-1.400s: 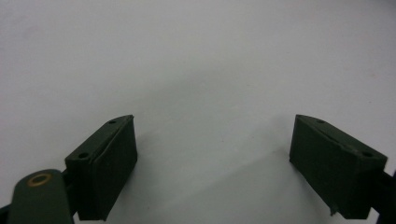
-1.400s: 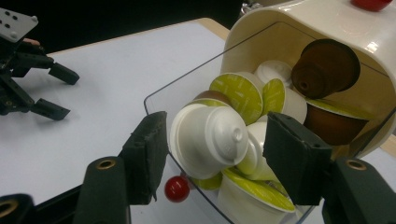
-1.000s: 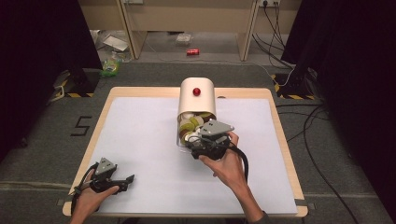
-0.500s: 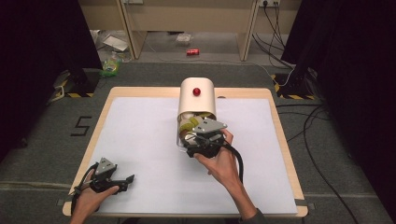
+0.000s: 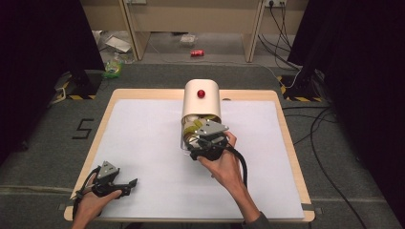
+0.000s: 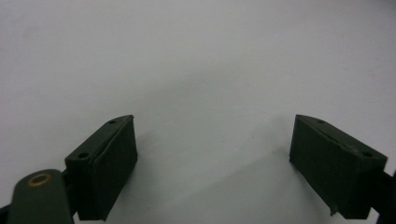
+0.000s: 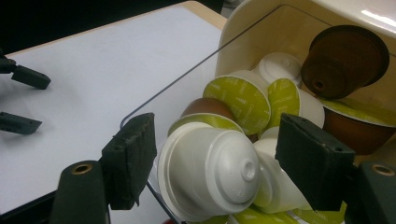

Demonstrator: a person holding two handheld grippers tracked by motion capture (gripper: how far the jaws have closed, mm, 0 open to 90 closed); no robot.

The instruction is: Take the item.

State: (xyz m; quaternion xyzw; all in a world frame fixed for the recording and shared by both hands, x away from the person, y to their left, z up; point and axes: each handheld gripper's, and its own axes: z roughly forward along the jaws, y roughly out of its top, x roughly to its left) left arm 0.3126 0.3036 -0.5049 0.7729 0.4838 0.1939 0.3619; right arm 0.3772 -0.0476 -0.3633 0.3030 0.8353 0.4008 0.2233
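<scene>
A wooden table (image 5: 286,143) carries a white sheet (image 5: 143,143) across most of its top. At the sheet's twelve o'clock edge sits a cream container (image 5: 201,100) with a red knob (image 5: 201,93), its clear open front facing six o'clock and holding coffee capsules (image 7: 243,98), green-lidded, white and brown. The right gripper (image 7: 215,163) reaches into that opening, jaws apart on either side of a white capsule (image 7: 205,170), not closed on it. At the sheet's seven o'clock corner the left gripper (image 6: 212,163) rests low over bare sheet, jaws wide apart, holding nothing.
</scene>
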